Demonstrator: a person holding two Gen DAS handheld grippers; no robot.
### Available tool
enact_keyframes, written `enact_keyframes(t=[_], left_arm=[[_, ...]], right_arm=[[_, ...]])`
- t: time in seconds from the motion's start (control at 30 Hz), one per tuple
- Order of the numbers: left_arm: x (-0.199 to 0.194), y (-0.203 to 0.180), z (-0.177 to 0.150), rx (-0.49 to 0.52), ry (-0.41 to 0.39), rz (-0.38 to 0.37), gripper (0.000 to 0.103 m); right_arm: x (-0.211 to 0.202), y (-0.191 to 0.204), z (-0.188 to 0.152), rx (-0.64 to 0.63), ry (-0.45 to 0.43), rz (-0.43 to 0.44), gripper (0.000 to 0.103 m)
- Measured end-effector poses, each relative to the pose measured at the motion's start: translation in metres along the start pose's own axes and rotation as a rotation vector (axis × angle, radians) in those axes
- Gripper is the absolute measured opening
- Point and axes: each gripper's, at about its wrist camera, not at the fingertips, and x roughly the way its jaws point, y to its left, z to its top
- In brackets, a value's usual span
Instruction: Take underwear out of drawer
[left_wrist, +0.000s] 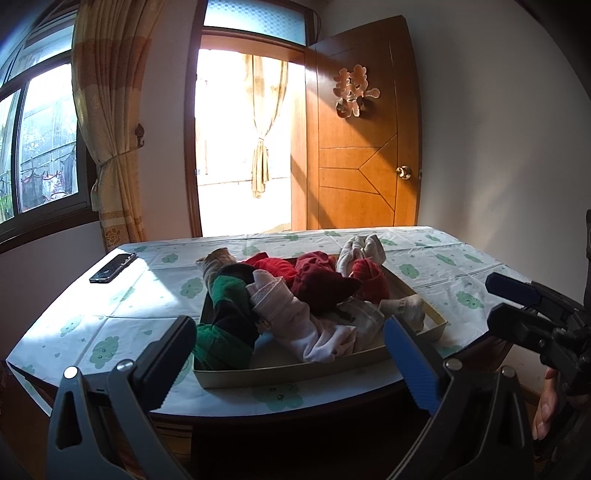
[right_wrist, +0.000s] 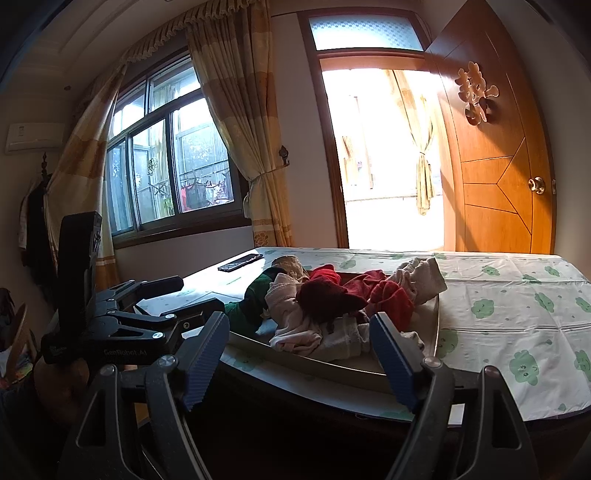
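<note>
Now both grippers hang short of the drawer (left_wrist: 280, 371) on the table (left_wrist: 110, 321), left gripper (left_wrist: 290, 363) and right gripper (right_wrist: 299, 354) released w/ nothing between jaws. Underwear (left_wrist: 291, 314) lies heaped inside, near edge. Pinch one piece only, lift straight up, clear the wall.

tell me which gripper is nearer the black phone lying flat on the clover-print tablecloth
Left. The left gripper hangs at the table's near edge on the side of the black phone. The right gripper sits further over, with the shallow drawer of clothes between it and the phone.
</note>
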Motion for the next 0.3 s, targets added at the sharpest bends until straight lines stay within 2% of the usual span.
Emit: enact_keyframes(t=[0.3], left_arm=[[-0.0024, -0.0041, -0.0040, 0.029, -0.018, 0.005, 0.103]], right_arm=[[0.0042, -0.0007, -0.0077, 0.008, 0.016, 0.001, 0.080]])
